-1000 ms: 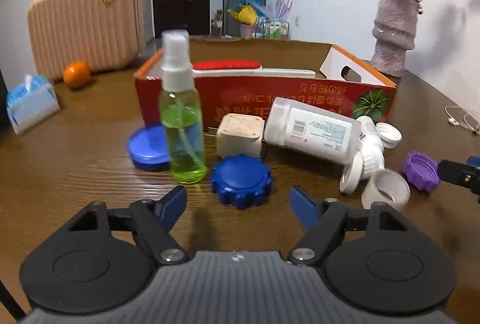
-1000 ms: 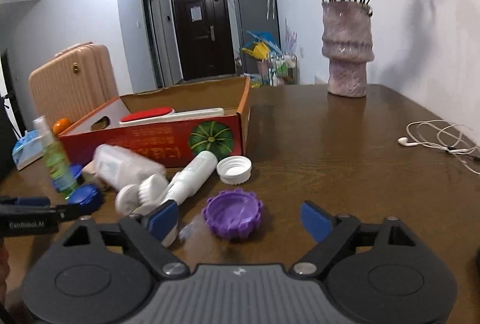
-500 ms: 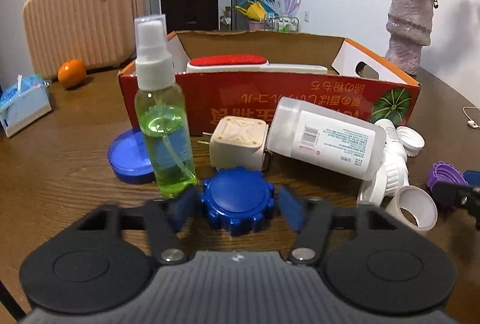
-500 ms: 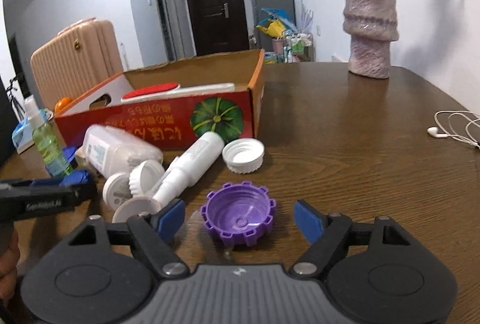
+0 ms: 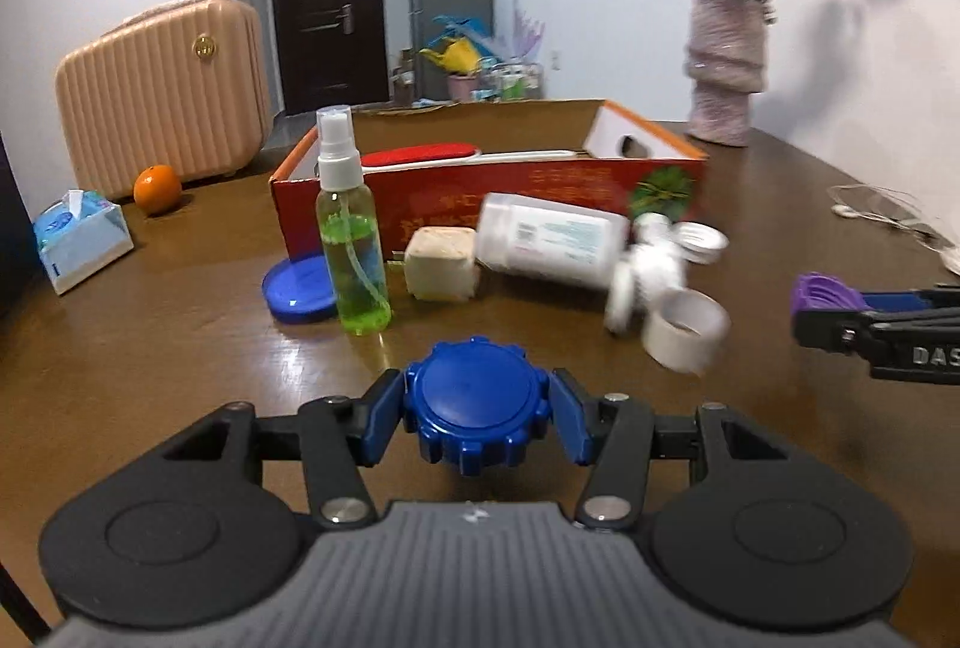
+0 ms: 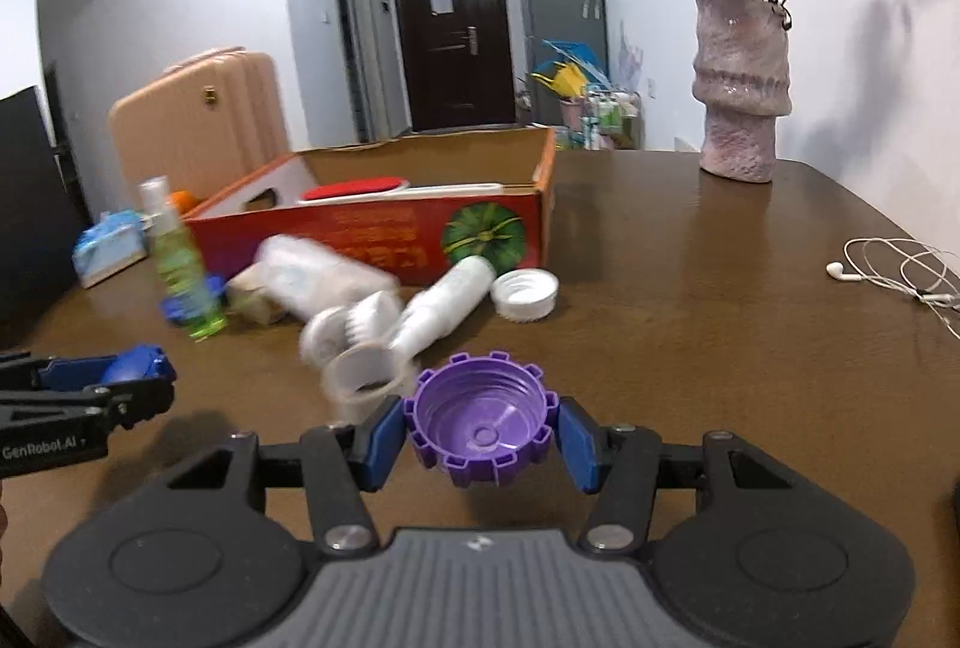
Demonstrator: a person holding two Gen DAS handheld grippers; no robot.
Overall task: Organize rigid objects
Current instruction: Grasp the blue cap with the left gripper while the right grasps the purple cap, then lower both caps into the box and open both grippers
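Glossy wooden table [image 5: 180, 348], ridged plastic caps [image 5: 477, 411]

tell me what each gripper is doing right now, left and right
left gripper: shut on the blue toothed plastic cap.
right gripper: jaws closing, pads on the purple toothed plastic cap.

Spray bottle [image 5: 354, 252] stands on the desk [image 5: 150, 348] before the cardboard box [image 5: 480, 180], vase [image 5: 723, 72] behind right.
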